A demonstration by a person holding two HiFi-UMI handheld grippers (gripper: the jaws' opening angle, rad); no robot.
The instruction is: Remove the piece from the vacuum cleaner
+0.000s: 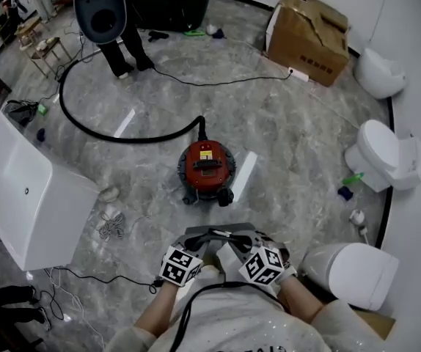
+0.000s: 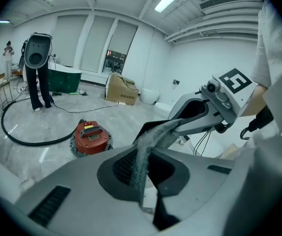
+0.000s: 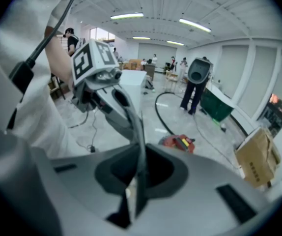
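Vacuum cleaner [image 1: 206, 169], red canister type, sits upright on grey marble floor [image 1: 291, 130], approx. mid-frame in head view. Black hose [image 1: 93, 127] leaves its far side & curves away to its left. White strip [image 1: 243, 174] lies just beside it on its right. Cardboard box [image 1: 309, 39] sits well beyond it, to the right. White toilets [image 1: 383, 156] stand off to its right, white tub [image 1: 20, 189] to its left. We hold both grippers on its near side, well apart from it, close to our chest. Left gripper [image 2: 153, 136]: jaws together, nothing btwn them. Right gripper [image 3: 138, 141]: jaws together too, empty. The two grippers' tips sit v. close to each other; we can't tell if they touch.
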